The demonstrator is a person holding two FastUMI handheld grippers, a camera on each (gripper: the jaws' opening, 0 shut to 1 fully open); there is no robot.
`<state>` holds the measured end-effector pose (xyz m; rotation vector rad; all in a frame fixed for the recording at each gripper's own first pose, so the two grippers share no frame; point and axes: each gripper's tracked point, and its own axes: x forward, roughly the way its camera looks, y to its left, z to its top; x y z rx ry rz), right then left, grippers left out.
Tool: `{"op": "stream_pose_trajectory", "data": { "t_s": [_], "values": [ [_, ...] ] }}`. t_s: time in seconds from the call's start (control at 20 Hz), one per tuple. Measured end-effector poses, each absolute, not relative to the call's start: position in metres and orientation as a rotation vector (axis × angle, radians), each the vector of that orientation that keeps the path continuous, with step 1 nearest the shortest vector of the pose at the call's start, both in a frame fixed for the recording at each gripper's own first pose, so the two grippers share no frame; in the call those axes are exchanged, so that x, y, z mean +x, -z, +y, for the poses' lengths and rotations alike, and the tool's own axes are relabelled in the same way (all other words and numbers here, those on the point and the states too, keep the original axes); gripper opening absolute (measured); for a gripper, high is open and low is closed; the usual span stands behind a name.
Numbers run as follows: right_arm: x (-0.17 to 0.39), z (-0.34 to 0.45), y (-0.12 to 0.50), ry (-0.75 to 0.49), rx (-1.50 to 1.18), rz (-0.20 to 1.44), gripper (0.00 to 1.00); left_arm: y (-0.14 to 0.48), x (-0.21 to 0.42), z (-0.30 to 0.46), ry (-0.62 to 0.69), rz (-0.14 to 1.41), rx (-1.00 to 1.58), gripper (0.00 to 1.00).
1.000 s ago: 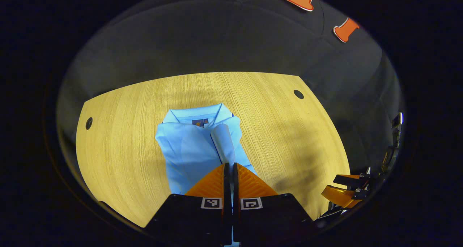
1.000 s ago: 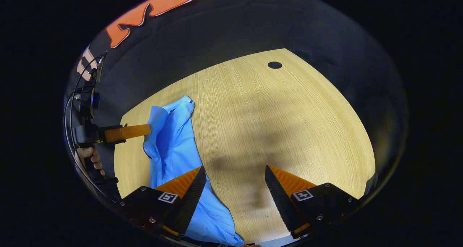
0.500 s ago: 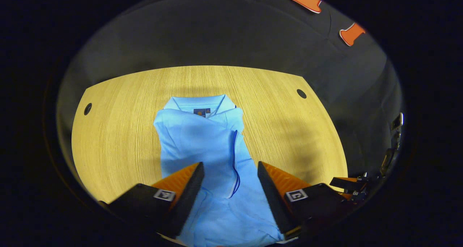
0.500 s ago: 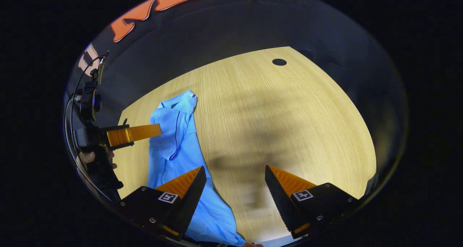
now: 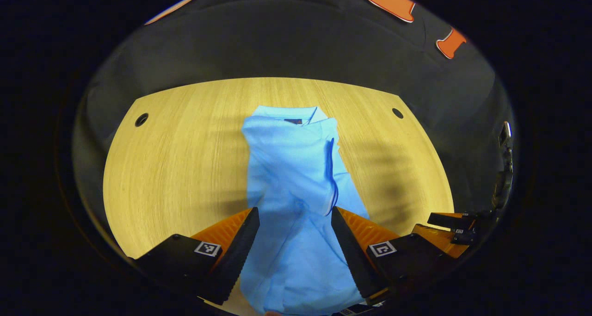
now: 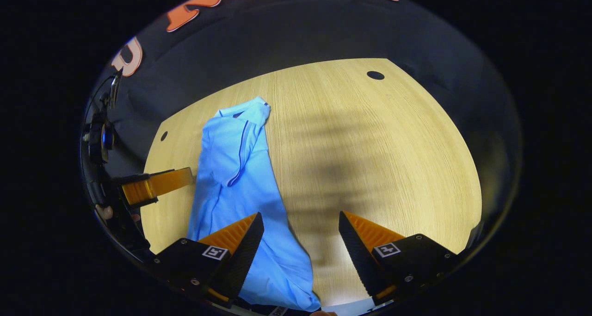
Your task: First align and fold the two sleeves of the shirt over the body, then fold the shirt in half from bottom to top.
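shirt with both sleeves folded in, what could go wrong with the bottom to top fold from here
1. The polo shirt lies skewed on the table, its lower part flaring wider than the top, so the hem may land off the collar.
2. The folded-over sleeve edge with dark trim sits loose on top and could slip open when the hem is lifted.
3. Both the left gripper and right gripper are open; uneven grabs would twist the fold.

Right tongs (image 6: 300,242) gape over shirt (image 6: 240,168), seemingly not touching.
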<state>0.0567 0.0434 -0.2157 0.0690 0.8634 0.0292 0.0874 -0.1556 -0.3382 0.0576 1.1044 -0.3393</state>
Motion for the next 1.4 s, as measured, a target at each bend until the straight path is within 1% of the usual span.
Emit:
{"op": "stream_pose_trajectory", "data": {
  "t_s": [0.05,0.1,0.6,0.85,1.05,1.35,1.4],
  "values": [
    [0.052,0.046,0.218,-0.028,0.052,0.863,0.99,0.341,0.079,-0.146,0.328,1.114,0.057,0.99],
    [0.048,0.049,0.219,-0.031,0.038,0.866,0.99,0.344,0.068,-0.137,0.317,1.127,0.055,1.00],
    [-0.022,0.061,0.262,-0.036,-0.024,0.982,0.99,0.358,-0.016,-0.073,0.248,1.218,0.042,1.00],
    [-0.057,0.050,0.282,0.007,-0.024,1.030,0.99,0.374,-0.063,-0.056,0.225,1.287,0.039,1.00],
    [-0.087,0.044,0.296,0.026,-0.038,1.069,0.99,0.381,-0.097,-0.048,0.220,1.324,0.088,1.00],
    [-0.131,0.052,0.321,0.000,-0.049,1.166,0.99,0.392,-0.140,-0.043,0.220,1.385,0.109,1.00],
    [-0.137,0.054,0.326,-0.003,-0.048,1.183,0.99,0.395,-0.149,-0.044,0.222,1.399,0.116,0.99]
  ]
}}
